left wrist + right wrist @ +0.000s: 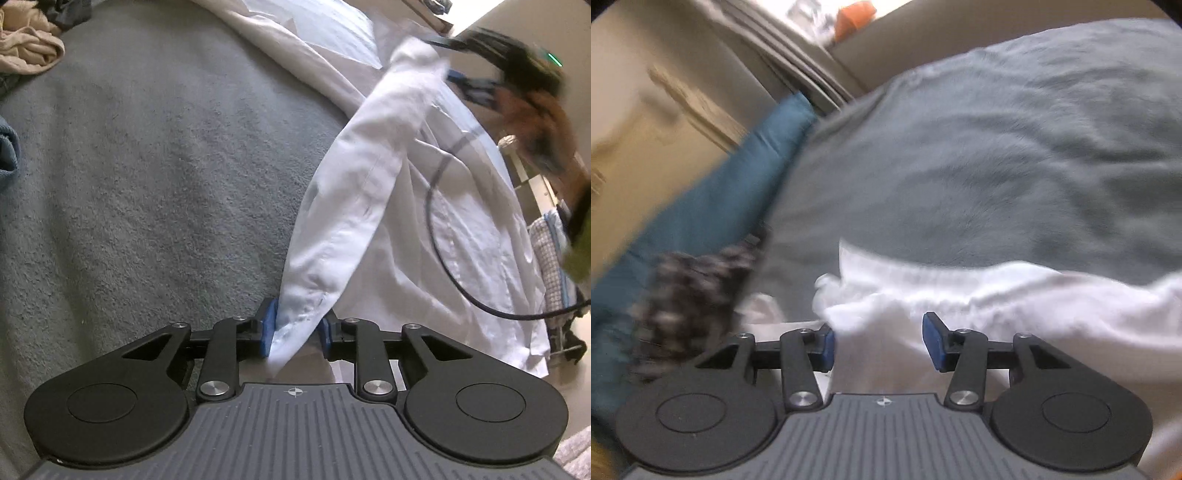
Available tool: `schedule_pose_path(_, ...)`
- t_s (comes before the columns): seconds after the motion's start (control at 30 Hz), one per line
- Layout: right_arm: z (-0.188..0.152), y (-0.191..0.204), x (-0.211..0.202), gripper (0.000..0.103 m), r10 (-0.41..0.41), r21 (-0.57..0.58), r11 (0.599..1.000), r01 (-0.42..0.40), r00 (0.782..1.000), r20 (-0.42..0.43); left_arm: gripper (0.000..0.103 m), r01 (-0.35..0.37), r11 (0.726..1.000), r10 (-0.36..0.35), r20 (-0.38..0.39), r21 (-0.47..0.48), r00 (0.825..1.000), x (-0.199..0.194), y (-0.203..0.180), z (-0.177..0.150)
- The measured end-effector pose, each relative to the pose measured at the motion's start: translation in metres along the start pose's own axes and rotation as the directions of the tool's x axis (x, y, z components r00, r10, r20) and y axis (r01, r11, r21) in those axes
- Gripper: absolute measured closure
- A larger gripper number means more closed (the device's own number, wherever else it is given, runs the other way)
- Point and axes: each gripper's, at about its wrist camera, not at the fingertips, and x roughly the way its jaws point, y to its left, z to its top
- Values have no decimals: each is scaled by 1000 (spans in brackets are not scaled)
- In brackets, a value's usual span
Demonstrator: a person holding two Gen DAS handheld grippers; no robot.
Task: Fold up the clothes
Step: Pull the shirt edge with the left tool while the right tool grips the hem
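A white button shirt [399,206] hangs stretched over a grey blanket [147,166]. My left gripper [297,328] is shut on the shirt's lower corner, the cloth pinched between its blue pads [269,325]. In the left wrist view my right gripper [469,86] shows blurred at the upper right, at the shirt's far top edge. In the right wrist view my right gripper [881,345] has its jaws apart, with the white shirt [997,306] bunched between and in front of the fingers. The view is blurred, so contact with the pads is unclear.
A beige garment [29,48] and dark clothes lie at the blanket's far left. A white pillow [314,26] lies behind. A teal cloth [713,195] and a dark patterned garment [690,299] lie left of my right gripper. A black cable [443,251] hangs over the shirt.
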Motion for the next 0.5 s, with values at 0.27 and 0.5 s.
schedule_pose_path(0.27, -55, -49, -146, 53, 62, 59, 996, -69, 992, 114, 86, 6, 983, 7, 71, -185, 997, -16, 28, 8)
schedule_pose_path(0.5, -139, -66, -189, 53, 50, -40, 998, -53, 996, -70, 86, -46, 955, 87, 128, -294, 988, -32, 42, 5)
